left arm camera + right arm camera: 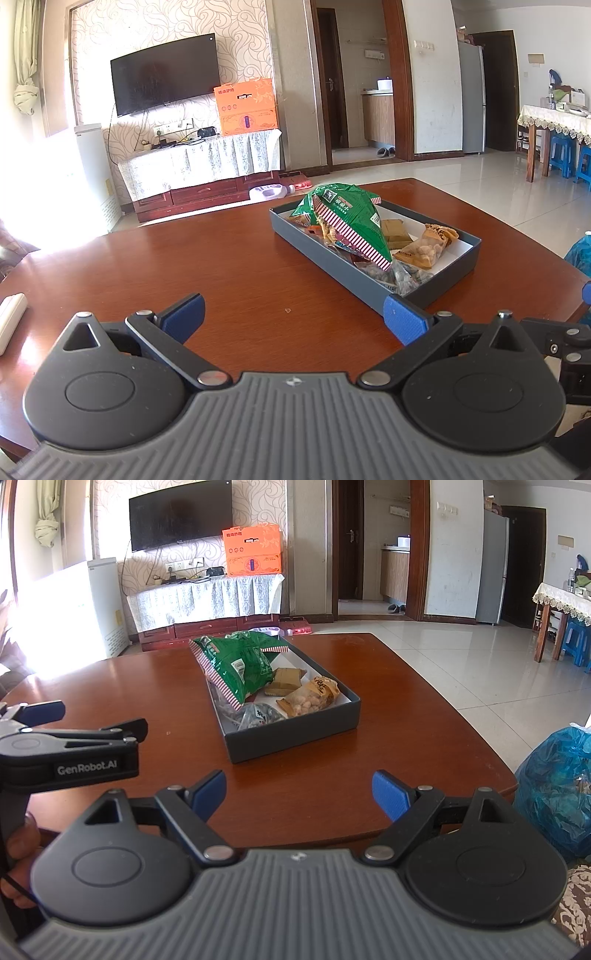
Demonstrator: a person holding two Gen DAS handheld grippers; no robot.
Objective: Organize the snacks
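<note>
My brown desk carries a dark grey tray at its middle, and the snacks already lie gathered inside it. The green snack bag leans along the tray's left wall, over the smaller packets beside it. My left gripper and right gripper both hover short of the tray's near wall, jaws apart and empty, probably because little remains to sort.

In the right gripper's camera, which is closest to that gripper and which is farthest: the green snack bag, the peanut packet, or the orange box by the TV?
From the right gripper:
1. Peanut packet, near the tray's front right.
2. Green snack bag, deeper in the tray, on the left.
3. Orange box, far across the room on the TV stand.
</note>
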